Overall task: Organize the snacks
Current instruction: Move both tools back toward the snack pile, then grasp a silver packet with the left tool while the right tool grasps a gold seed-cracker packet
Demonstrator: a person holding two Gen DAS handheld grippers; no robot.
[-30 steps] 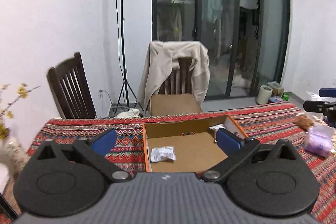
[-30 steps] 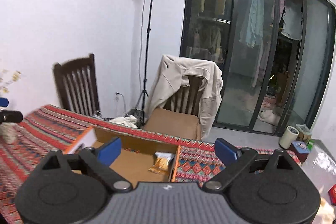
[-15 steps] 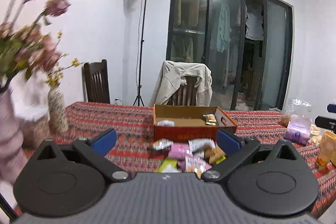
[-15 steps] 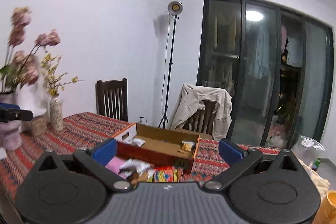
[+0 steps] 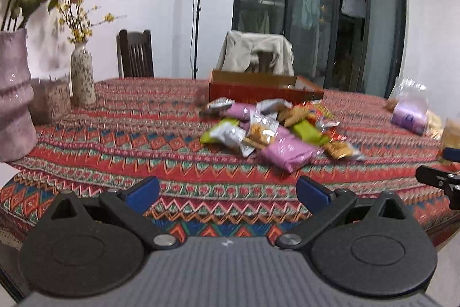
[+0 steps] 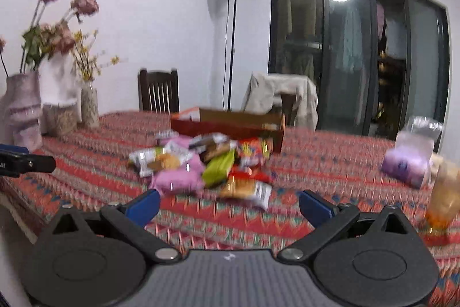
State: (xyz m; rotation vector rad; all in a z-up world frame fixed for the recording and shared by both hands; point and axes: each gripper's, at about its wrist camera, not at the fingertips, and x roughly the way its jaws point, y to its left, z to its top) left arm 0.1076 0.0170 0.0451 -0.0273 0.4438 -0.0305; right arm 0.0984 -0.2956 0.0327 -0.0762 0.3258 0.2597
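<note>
A heap of snack packets [image 5: 273, 128] [image 6: 207, 166] lies on the patterned tablecloth, with pink, lime-green, silver and orange wrappers. Behind the heap stands a shallow cardboard box [image 5: 264, 89] [image 6: 230, 125] with an orange-red outer wall. My left gripper [image 5: 227, 192] is open near the table's front edge, well short of the heap, nothing between its blue pads. My right gripper [image 6: 228, 203] is also open and empty, just short of the nearest packets. Each gripper's tip shows at the edge of the other's view.
Vases with dried flowers [image 5: 17, 94] [image 6: 26, 111] stand at the table's left end. A clear bag with a purple pack [image 5: 408, 111] [image 6: 408, 163] and an orange cup [image 6: 442, 200] sit at the right. Two chairs, one draped with a jacket [image 5: 256, 53], stand behind the table.
Both grippers have pulled back from over the box and dropped low toward the table's near edge. The snack heap, hidden a second ago, now lies in front of them.
</note>
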